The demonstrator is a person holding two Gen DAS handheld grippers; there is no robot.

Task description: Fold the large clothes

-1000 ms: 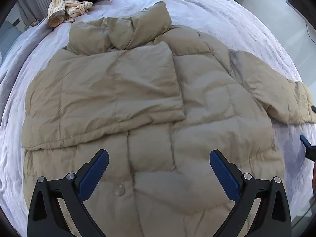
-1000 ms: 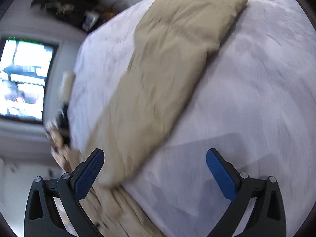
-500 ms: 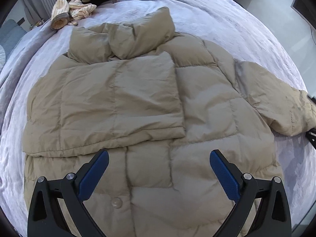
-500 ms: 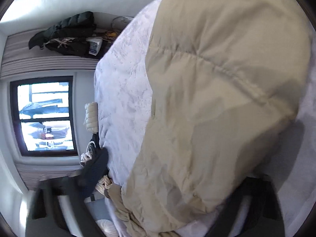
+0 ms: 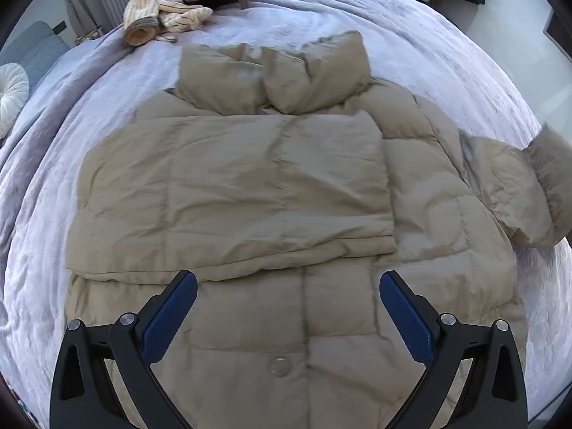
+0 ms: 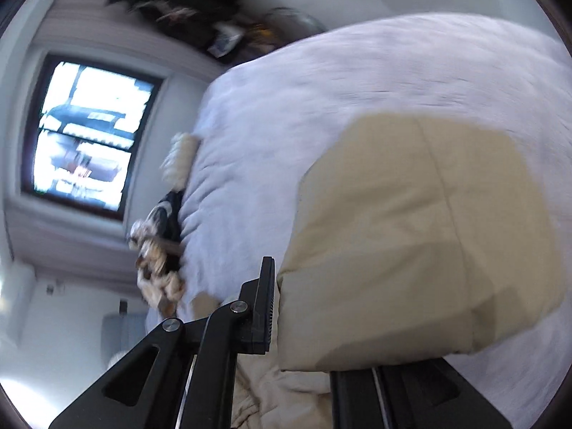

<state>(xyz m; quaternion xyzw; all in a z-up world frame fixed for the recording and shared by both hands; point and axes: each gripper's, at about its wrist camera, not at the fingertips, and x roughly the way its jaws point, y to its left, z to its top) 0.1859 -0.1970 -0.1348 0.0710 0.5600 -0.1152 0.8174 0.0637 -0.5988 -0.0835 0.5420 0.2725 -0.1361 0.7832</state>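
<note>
While the left gripper [image 5: 287, 312] gapes, the right gripper [image 6: 286, 307], just closing, seemingly pinches the jacket sleeve [image 6: 411, 243].

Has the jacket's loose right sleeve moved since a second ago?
Yes. The sleeve lay flat on the bedspread; now its cuff is lifted off it, pinched by the right gripper, whose fingers have just closed.

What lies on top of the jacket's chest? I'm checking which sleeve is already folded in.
One sleeve lies folded flat across the chest of the tan puffer jacket, below the collar. It covers the front beneath, so closures there cannot be seen; one snap button shows lower down.
</note>
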